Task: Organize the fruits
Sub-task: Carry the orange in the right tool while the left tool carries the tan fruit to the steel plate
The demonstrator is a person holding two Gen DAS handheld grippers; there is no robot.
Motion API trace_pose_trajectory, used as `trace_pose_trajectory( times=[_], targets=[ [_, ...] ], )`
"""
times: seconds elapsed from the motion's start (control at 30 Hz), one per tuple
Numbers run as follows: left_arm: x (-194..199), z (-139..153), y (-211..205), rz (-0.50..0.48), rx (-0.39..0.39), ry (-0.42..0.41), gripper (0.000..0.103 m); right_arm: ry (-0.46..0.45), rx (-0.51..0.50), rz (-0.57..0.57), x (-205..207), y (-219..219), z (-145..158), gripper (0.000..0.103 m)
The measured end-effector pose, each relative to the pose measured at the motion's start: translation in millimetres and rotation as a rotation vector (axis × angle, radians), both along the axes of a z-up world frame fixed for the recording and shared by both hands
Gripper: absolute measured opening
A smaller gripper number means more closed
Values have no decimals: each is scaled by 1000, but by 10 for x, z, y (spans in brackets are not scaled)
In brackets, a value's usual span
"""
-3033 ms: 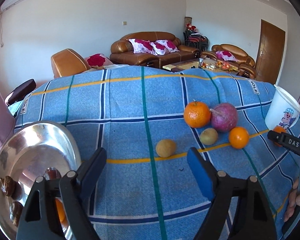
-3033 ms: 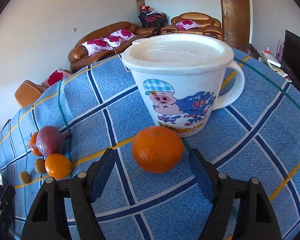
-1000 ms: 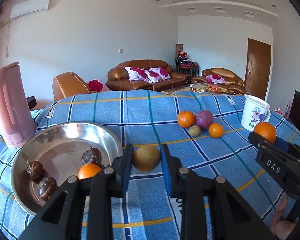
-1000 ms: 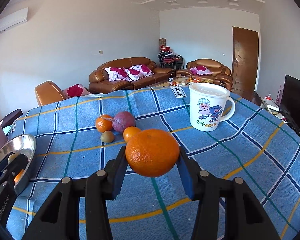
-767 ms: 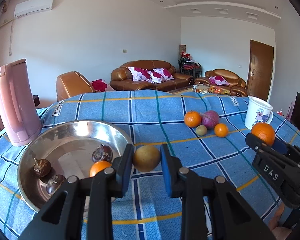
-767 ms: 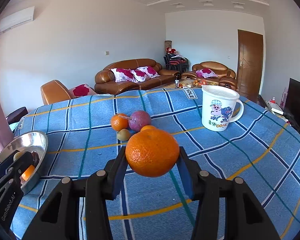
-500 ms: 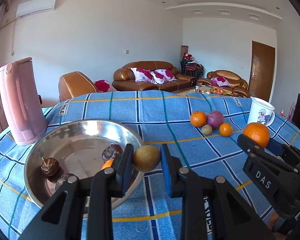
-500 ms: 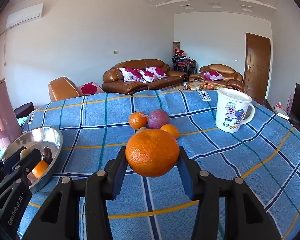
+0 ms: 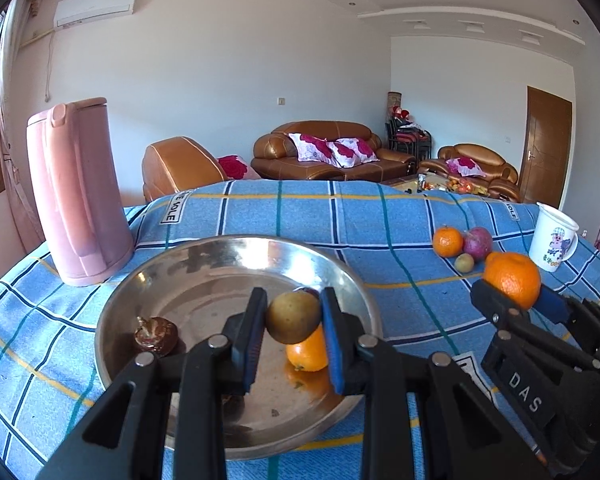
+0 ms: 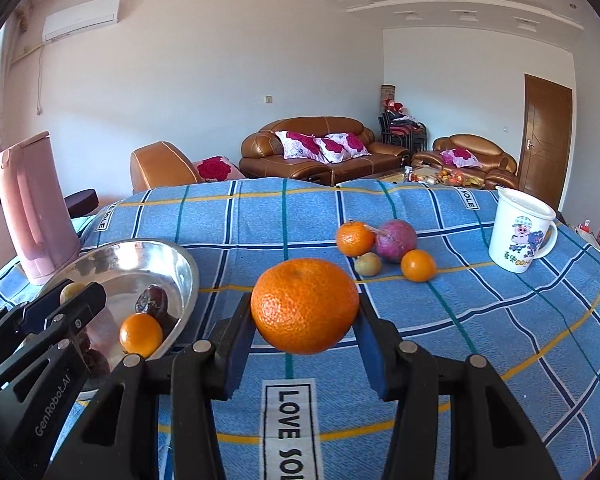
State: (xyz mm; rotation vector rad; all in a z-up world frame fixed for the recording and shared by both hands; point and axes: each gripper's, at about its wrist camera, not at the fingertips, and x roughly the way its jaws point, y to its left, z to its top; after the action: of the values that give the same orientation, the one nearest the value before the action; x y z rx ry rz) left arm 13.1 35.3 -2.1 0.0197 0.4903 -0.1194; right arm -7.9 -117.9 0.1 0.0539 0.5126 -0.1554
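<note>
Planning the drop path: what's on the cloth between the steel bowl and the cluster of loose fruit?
Only bare checked tablecloth between the steel bowl and the fruit cluster, in the right wrist view.

Pink kettle stands just beside the steel bowl's far-left rim.

You are looking along the left gripper: two black plastic arms, each carrying round silver screws and ending in a blue ribbed pad. The right gripper is showing the same build. Seen side-on, the right one is bearing white letters "DAS", and the left one is reading "GenRobot.AI" in white.
</note>
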Motion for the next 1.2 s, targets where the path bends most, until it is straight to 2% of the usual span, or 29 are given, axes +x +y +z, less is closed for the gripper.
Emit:
trace_pose_trajectory(
  times=[0.67, 1.2],
  targets=[
    [225, -32, 658, 119, -12, 16, 29, 9, -18, 118, 287, 786, -40, 51],
    [460, -81, 977, 195, -1, 56, 29, 46, 11, 148, 693, 1188, -106, 51]
  ],
)
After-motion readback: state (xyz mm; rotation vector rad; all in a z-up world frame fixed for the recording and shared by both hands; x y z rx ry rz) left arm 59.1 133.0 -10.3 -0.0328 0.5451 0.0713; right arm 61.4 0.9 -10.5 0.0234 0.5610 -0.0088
